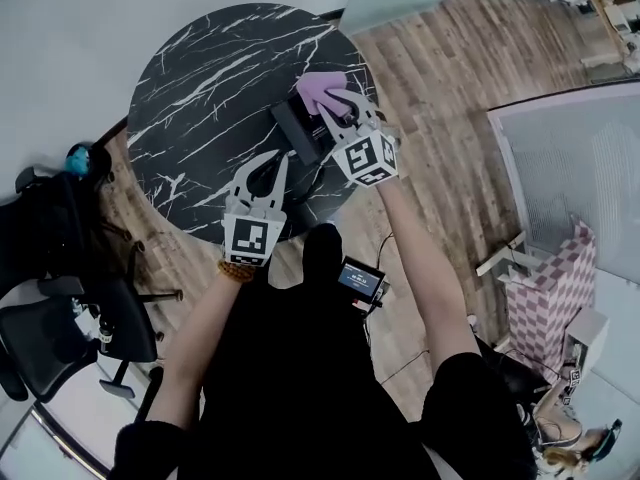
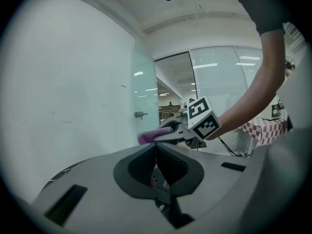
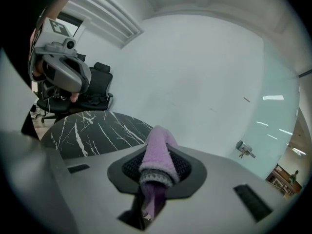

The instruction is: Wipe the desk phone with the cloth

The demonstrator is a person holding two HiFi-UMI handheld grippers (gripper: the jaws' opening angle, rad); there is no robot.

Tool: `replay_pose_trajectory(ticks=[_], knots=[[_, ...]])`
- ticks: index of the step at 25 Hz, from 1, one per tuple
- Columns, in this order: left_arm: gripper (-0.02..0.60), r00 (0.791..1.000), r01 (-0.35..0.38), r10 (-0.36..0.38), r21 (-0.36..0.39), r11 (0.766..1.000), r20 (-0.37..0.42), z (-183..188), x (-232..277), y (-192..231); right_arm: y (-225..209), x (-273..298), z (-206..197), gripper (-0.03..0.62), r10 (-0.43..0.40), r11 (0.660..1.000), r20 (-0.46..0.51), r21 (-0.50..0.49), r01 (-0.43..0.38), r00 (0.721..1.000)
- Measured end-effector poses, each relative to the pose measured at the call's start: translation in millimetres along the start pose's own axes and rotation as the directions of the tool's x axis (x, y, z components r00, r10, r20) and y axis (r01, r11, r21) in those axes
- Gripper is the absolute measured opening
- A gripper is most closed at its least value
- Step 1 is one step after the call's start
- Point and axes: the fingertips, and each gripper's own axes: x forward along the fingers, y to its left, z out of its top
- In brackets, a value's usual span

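A black desk phone (image 1: pixel 298 133) lies on the round black marble table (image 1: pixel 200 78), near its right front edge. My right gripper (image 1: pixel 340 103) hovers over the phone's far end, shut on a folded purple cloth (image 1: pixel 318 88). In the right gripper view the cloth (image 3: pixel 157 155) sticks up between the dark pads of the right gripper (image 3: pixel 156 172). My left gripper (image 1: pixel 266 165) is just left of the phone at the table's front, its jaws together with nothing between them (image 2: pixel 155 162). The left gripper view shows the right gripper (image 2: pixel 171 132) and the cloth (image 2: pixel 150 137) ahead.
Black office chairs (image 1: pixel 60 268) stand left of the table on the wooden floor. A small screen device (image 1: pixel 360 280) sits by the person's waist. A pink checkered box (image 1: pixel 550 293) and a frosted glass partition (image 1: pixel 570 158) are at the right.
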Motion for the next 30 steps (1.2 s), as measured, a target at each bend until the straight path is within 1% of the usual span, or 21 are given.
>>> replay_pose_trajectory(ticks=[8, 12, 20, 27, 30], knots=[[0.014, 0.999, -0.046, 0.046, -0.023, 0.999, -0.022, -15.3, 16.7, 1.7, 13.8, 47.9, -36.4, 0.081, 0.103, 0.993, -0.053, -0.044, -0.105, 0.993], [0.014, 0.998, -0.059, 0.058, -0.026, 0.998, -0.040, -22.1, 17.8, 3.9, 28.3, 68.9, -52.6, 0.081, 0.142, 0.988, -0.074, -0.042, -0.146, 0.987], [0.014, 0.996, -0.080, 0.079, -0.035, 0.996, -0.044, -29.3, 31.5, 5.9, 46.0, 89.0, -81.1, 0.081, 0.227, 0.970, -0.134, -0.060, -0.237, 0.965], [0.014, 0.997, -0.068, 0.065, -0.044, 0.997, -0.050, -35.6, 32.9, -1.6, 62.7, 100.9, -98.6, 0.081, 0.284, 0.957, -0.178, -0.002, -0.289, 0.942], [0.014, 0.997, -0.062, 0.059, -0.044, 0.997, -0.053, -36.6, 31.4, -3.6, 67.2, 104.9, -103.6, 0.081, 0.300, 0.954, -0.192, 0.065, -0.293, 0.934]])
